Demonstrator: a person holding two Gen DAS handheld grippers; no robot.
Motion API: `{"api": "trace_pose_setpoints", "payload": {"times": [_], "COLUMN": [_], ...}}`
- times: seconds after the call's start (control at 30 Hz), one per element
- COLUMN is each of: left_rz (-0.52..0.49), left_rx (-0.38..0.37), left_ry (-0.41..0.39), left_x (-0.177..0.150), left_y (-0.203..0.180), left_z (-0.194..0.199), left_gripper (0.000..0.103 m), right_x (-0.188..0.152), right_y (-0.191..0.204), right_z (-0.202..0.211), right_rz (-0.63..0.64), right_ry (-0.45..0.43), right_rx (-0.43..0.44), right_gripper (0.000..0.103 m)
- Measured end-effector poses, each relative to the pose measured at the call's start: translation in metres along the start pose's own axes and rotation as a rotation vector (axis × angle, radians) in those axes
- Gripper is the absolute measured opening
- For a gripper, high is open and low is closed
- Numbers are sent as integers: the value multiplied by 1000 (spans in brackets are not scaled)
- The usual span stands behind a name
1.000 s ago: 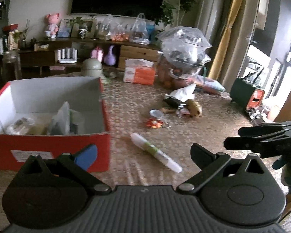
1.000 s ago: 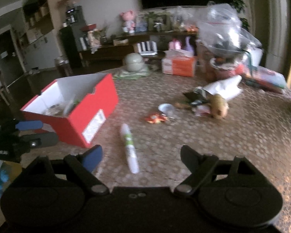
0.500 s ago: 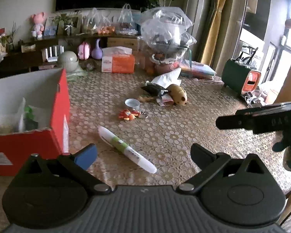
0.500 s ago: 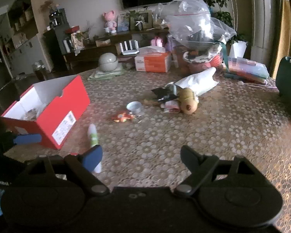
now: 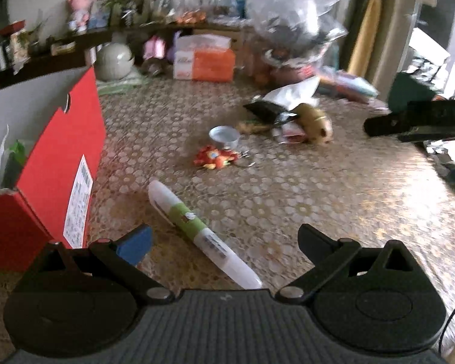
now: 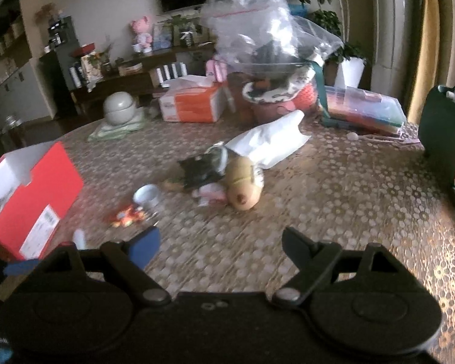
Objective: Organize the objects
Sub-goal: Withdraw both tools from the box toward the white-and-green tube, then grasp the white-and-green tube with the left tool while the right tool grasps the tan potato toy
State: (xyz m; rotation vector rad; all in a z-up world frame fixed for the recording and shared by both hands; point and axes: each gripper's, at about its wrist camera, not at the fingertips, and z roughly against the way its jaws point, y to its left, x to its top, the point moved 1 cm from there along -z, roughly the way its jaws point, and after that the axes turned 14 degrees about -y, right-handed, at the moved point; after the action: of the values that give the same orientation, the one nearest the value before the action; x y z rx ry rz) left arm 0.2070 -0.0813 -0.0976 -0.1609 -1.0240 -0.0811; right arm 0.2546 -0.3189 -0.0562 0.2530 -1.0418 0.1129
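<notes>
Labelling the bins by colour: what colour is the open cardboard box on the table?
Red outside, white inside; the box shows best in the left wrist view.

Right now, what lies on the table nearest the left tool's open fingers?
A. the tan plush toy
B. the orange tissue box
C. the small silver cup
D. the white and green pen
D: the white and green pen lies just ahead of the left tool, its near end between the open fingers; nothing is gripped.

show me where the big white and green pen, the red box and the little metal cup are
pen [image 5: 187, 219], left wrist view, on its green middle band.
red box [image 5: 54, 163], left wrist view, on its red side wall.
metal cup [image 5: 225, 136], left wrist view, on its rim.
</notes>
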Motion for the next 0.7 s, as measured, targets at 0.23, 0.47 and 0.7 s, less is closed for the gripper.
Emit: {"api": "trace_pose_setpoints", "payload": {"times": [0.23, 0.47, 0.7], "left_rz": [9, 25, 29], "left_rx": [46, 59, 76], "left_ry": [43, 68, 57], "left_x": [-1, -4, 0], "left_y": [-4, 0, 5], "left_z": [-28, -46, -42], "left_gripper": [102, 98, 71], "right_x": [13, 19, 17], "right_y": [-28, -37, -38], "right_z": [-54, -98, -126], "right_rz": [-82, -84, -75], "right_ry": [45, 68, 84], "right_rx": [-51, -87, -87], "right_gripper": [86, 85, 79]}}
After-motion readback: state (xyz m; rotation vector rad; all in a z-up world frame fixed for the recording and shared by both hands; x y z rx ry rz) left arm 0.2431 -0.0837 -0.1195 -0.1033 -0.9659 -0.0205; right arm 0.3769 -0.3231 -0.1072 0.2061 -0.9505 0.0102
